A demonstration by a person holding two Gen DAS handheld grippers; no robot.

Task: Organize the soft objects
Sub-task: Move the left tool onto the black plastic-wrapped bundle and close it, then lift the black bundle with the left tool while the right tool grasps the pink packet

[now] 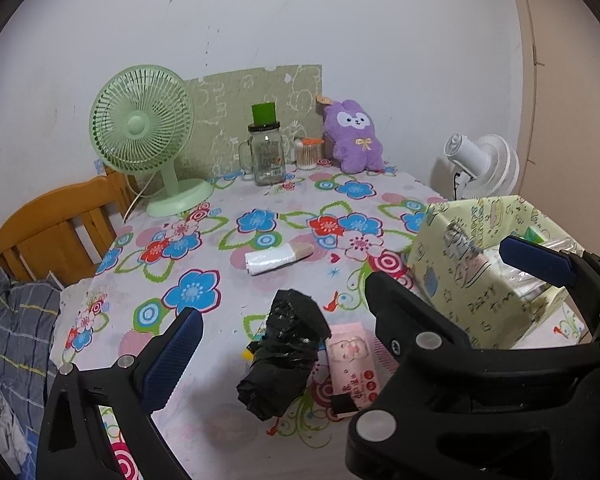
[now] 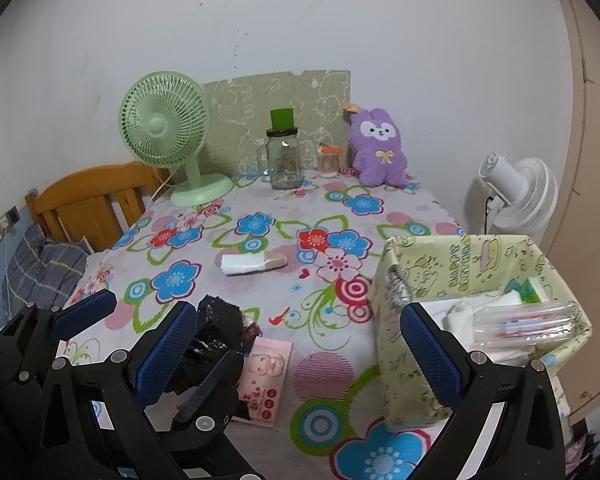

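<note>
A black plastic bag roll point(image 1: 285, 352) lies on the flowered tablecloth point(image 1: 228, 288), with a pink tissue pack point(image 1: 352, 364) beside it on the right. A white bag roll point(image 1: 276, 258) lies further back. A purple plush point(image 1: 354, 136) leans on the wall. My left gripper point(image 1: 284, 360) is open, its jaws on either side of the black roll. My right gripper point(image 2: 300, 348) is open and empty, between the pink tissue pack point(image 2: 266, 376) and the yellow box point(image 2: 476, 320), which holds soft packs. The left gripper point(image 2: 148, 344) shows at the lower left of the right wrist view, by the black roll point(image 2: 216, 332).
A green fan point(image 1: 148, 136), a glass jar with a green lid point(image 1: 266, 152) and a cotton swab tub point(image 1: 308, 154) stand along the back wall. A white fan point(image 1: 484, 166) is beyond the table's right edge. A wooden chair point(image 1: 56, 228) stands at the left.
</note>
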